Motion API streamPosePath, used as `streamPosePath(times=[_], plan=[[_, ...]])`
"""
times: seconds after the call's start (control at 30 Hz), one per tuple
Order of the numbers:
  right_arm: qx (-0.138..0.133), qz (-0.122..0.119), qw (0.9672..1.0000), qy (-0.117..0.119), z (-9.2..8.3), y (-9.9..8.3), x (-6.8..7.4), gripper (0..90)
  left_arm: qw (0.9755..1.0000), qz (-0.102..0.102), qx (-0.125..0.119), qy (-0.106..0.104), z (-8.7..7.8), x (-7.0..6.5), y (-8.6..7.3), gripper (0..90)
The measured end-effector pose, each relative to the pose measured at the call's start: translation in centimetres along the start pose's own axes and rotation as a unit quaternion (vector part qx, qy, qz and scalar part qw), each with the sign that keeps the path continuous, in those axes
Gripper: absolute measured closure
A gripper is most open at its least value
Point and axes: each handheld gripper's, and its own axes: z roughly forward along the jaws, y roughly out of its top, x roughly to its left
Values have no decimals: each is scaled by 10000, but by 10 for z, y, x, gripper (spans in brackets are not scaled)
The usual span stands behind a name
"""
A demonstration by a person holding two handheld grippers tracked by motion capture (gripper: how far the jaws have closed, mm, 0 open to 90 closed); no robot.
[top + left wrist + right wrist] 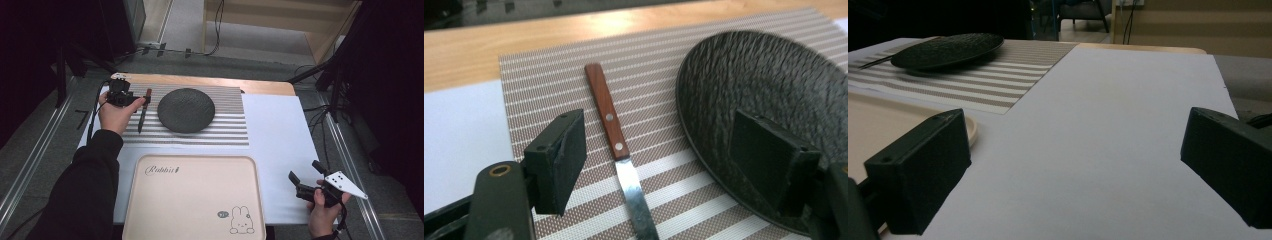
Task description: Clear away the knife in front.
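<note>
A person sits at a table covered by a white sheet [280, 130], a gripper in each hand. The left gripper [131, 101] hovers over the left edge of a brown-and-white striped placemat [225, 127] toward ten o'clock on the table, its jaws spread wide and holding nothing. In the left gripper view [656, 160] those jaws straddle a knife [616, 145] with a reddish wooden handle and two rivets; the blade passes down between the jaws without touching either, and the right jaw stands over the rim of a dark woven plate [769, 85]. From the high view the knife [144, 109] lies on the mat just to the left of the round plate [186, 110], handle pointing to twelve o'clock and blade to six. A cream tray [195, 197] printed with a rabbit and the word "Rabbit" sits empty at six o'clock, just below the mat. The right gripper [305, 176] is held at about four o'clock over the white sheet, well apart from the tray's right edge, jaws also wide and empty. In the right gripper view [1073, 175] the bare sheet lies between the jaws, with the tray's corner [970, 131] at the left and the plate [948, 49] far off at eleven o'clock.
</note>
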Motion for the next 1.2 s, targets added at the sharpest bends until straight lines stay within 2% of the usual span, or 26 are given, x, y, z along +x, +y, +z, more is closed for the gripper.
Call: streamPosePath(times=[0.17,0.37,0.4,0.47,0.6,0.63,0.7,0.77,0.9,1.2], plan=[[-1,10,10000,-5,0,0,0,0,9999,-34,128,64,5,3,5,258],[21,16,10000,-21,1,0,0,0,9983,-82,453,369,15,7,12,338],[22,17,10000,-23,1,0,0,0,9981,-111,490,348,16,8,12,348],[10,26,10000,-12,0,0,0,0,9972,-145,585,437,20,8,13,371],[-4,18,10000,-4,0,0,-1,0,9963,-192,761,349,26,10,15,402],[-5,20,10000,-6,0,0,-1,0,9963,-192,761,349,26,10,15,431],[-11,8,10000,-5,0,0,-1,0,9948,-214,951,278,33,11,17,463],[1,25,10000,0,0,0,-1,0,9946,-227,990,224,36,12,18,493],[10,20,10000,-7,1,0,-1,0,9927,-208,1154,270,44,13,18,521],[8,12,10000,-6,1,0,0,0,9905,-177,1313,372,57,13,15,606]])
